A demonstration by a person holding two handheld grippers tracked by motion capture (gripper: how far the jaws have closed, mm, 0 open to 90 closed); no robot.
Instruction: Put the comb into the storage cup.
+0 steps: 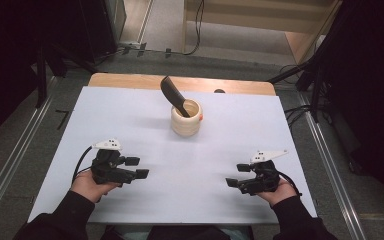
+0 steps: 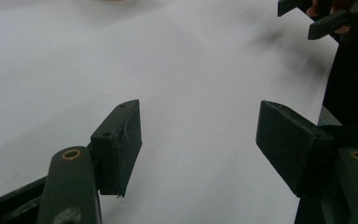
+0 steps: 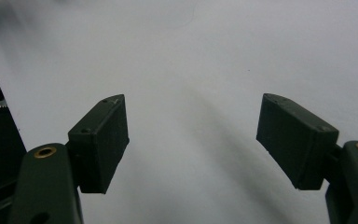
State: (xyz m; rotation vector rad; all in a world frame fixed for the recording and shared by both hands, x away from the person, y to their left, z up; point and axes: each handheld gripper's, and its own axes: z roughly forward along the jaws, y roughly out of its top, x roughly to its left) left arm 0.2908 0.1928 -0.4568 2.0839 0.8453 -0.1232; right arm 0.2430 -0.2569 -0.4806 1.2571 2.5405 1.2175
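wooden cup upright at table's far middle, black spatula leaning inside, handle tilted up-left | left gripper near edge left, jaws spread, holding nothing | right gripper near edge right, jaws spread, holding nothing | white table

desk: plain pale lavender-white sheet, light wood edge at far side | cup: cream, small orange mark on rim | spatula: black | left gripper: black, white top plate | right gripper: black, white top plate | fingers: dark green-black, brass rivets | sleeves: black
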